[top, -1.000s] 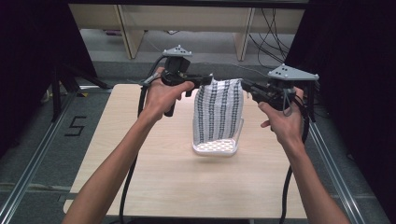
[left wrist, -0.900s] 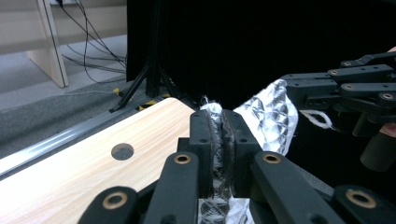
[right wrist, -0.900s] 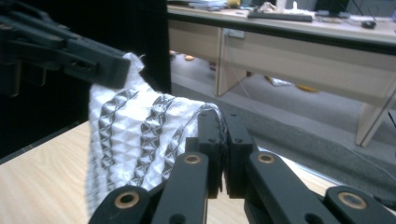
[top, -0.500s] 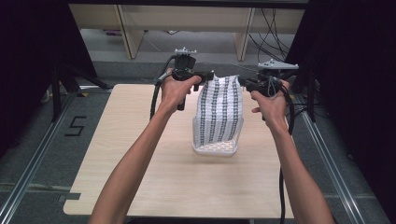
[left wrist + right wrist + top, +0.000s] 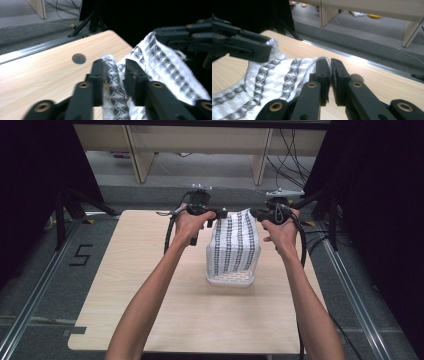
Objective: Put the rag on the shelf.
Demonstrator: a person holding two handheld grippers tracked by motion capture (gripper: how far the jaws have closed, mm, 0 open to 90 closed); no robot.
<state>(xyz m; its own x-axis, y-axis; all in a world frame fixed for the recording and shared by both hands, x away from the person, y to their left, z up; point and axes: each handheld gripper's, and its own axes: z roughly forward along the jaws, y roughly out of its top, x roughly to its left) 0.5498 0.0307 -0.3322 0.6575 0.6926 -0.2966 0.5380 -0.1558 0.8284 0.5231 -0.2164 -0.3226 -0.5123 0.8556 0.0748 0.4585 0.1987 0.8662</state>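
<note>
1. Worktop: light wood, most of it bare. A round dark hole sits near its far corner in the left gripper view.
2. Patterned cloth: white with dark woven stripes, held up over the far-right part of the worktop. Its top edge spans the two claws; its long axis hangs downward, stripes running the same way. The bottom end is folded and rests on the worktop toward the person.
3. Left claw: pinching the cloth's top left corner. The left gripper view has a bunched roll of fabric wedged between the jaws, so they stand slightly apart around it.
4. Right claw: pinching the top right corner. In the right gripper view the jaws are pressed nearly together on a thin edge of cloth.
5. Key relation: the claws face each other at the same height, each on its own corner, neither nearer the cloth. Its body hangs below and toward the person. Judgement: any next move (spread, lay flat or fold) depends on both claws moving together to keep the top edge taut.
6. Writing: a "5" is marked on the floor left of the worktop. No brand or label is legible on the cloth.
</note>
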